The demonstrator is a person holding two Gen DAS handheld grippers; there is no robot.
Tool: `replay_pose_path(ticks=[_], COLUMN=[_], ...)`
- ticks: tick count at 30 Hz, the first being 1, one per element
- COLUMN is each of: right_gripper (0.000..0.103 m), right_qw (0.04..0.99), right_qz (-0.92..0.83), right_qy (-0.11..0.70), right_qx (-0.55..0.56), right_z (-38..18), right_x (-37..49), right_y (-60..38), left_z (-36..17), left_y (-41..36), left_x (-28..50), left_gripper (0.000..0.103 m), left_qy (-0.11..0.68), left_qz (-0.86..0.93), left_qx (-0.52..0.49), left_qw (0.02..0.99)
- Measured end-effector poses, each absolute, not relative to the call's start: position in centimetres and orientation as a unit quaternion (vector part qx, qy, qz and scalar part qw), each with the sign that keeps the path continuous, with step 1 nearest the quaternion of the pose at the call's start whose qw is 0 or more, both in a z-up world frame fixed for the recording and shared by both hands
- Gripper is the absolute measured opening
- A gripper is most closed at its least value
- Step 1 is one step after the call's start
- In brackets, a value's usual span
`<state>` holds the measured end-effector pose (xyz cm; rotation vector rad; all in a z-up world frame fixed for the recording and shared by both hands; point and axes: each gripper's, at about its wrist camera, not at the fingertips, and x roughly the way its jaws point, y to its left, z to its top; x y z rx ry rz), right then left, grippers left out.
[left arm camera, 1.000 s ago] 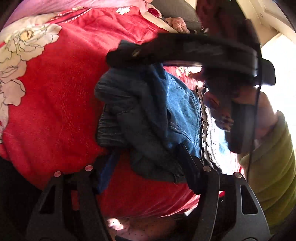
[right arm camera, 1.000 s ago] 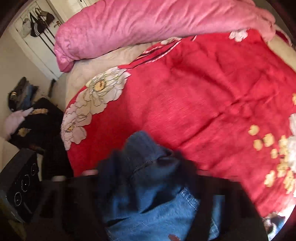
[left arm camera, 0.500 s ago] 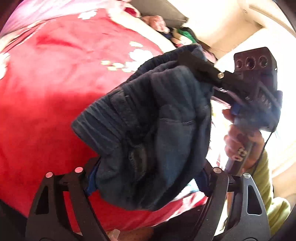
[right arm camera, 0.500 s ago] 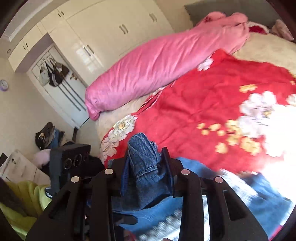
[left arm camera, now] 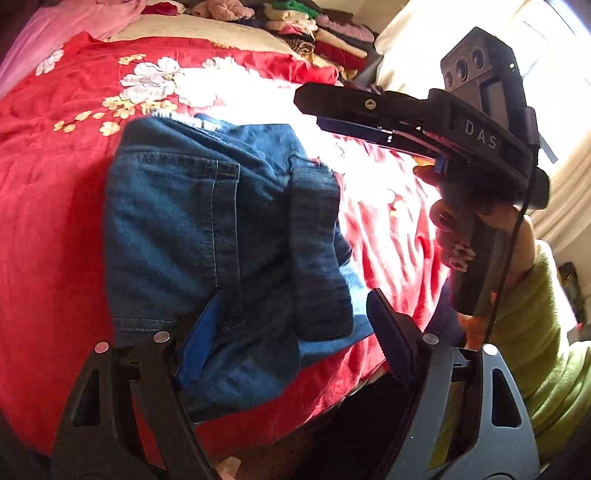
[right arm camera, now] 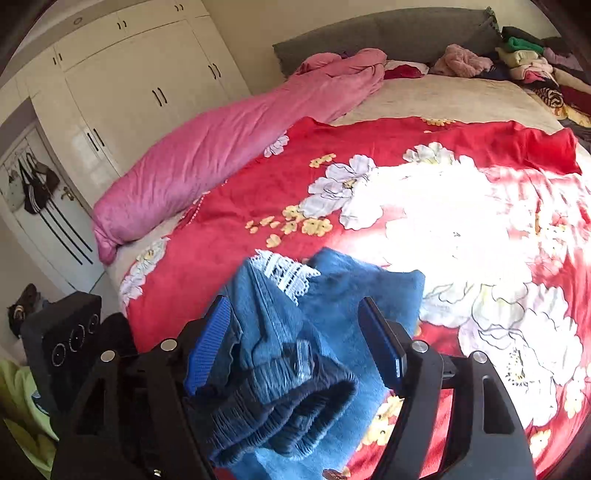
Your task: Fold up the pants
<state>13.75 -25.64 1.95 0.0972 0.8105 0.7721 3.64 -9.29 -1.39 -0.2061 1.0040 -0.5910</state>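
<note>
Left gripper [left arm camera: 291, 328]: jaws spread wide, just been opening; folded blue pants [left arm camera: 207, 229] lie between them on the red floral bedspread [left arm camera: 55, 221], left pad against the denim, right pad clear. Right gripper [right arm camera: 295, 339]: jaws have just sprung apart, spread; the pants' dark elastic waistband [right arm camera: 280, 402] bunches between the pads, neither pinching it. Pants near the bed's front edge.

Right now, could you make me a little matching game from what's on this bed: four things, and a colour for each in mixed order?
Things:
1. jeans
2. bedspread
3. rolled duvet
4. headboard

Colours:
A. grey
B. red with white flowers
C. blue
D. pink

Pairs: 1-C, 2-B, 3-D, 4-A
</note>
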Motion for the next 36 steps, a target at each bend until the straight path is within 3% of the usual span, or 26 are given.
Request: replay_pose_path(ticks=[7,16,25,36], right_gripper=[0.07,0.073,0.087,0.087], right_qw=[0.866,0.88,0.9,0.913], right_qz=[0.263,0.278,0.268,0.252], right_qy=[0.418,0.383,0.344,0.321], right_qx=[-0.078,-0.034,0.008,0.022], right_z=[-2.4,-1.0,2.0,3.6], right_x=[13.4,11.9,9.2,5.9], right_y=[-23.9,-25.5,-27.5,-28.8], left_z=[-2.6,-2.6,-1.6,0.7], left_y=[-10.1,-10.4,-10.0,-7.9], left_x=[2.8,3.3,2.6,1.7], left_gripper=[0.072,0.079,0.086,0.093], left_qy=[0.476,0.469,0.463,0.433], left_qz=[-0.265,-0.257,-0.25,-0.236], left_qx=[-0.069,-0.039,-0.033,-0.044], left_qw=[0.836,0.844,0.85,0.869])
